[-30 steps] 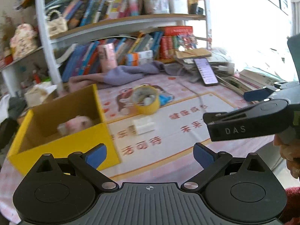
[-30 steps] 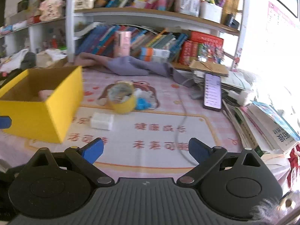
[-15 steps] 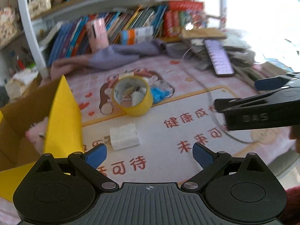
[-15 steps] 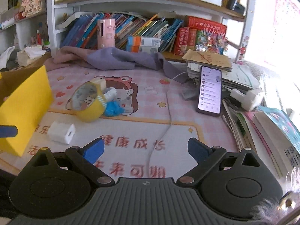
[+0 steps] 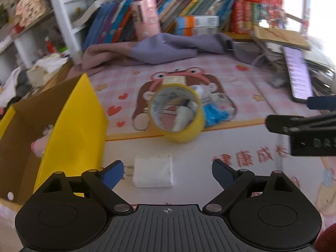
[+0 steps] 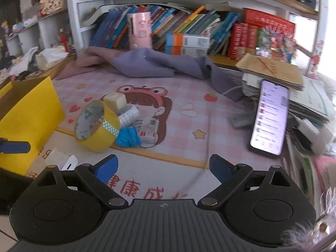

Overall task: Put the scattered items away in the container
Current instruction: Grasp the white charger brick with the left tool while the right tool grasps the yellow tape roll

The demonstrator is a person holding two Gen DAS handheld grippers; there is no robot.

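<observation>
A yellow cardboard box point(image 5: 73, 126) stands at the left with a pink item point(image 5: 40, 145) inside; it also shows in the right wrist view point(image 6: 29, 121). My left gripper point(image 5: 167, 173) is open and empty, just above a white charger block point(image 5: 153, 173). A yellow tape roll point(image 5: 178, 113) lies beyond it on its side. Beside the roll in the right wrist view point(image 6: 96, 126) lie a blue crumpled item point(image 6: 128, 136), a small white box point(image 6: 149, 130), a white tube point(image 6: 128, 115) and a beige block point(image 6: 114, 100). My right gripper point(image 6: 162, 167) is open and empty, short of the pile.
A phone point(image 6: 271, 121) with a lit screen leans on stacked papers point(image 6: 310, 105) at the right. A purple cloth point(image 6: 151, 65) lies at the back below a bookshelf point(image 6: 189, 29). A white cable point(image 6: 193, 182) crosses the pink mat point(image 6: 189, 113).
Both grippers have moved forward and lower toward the items. The charger block now lies between my left fingers. The box has slid to the left edge of both views.
</observation>
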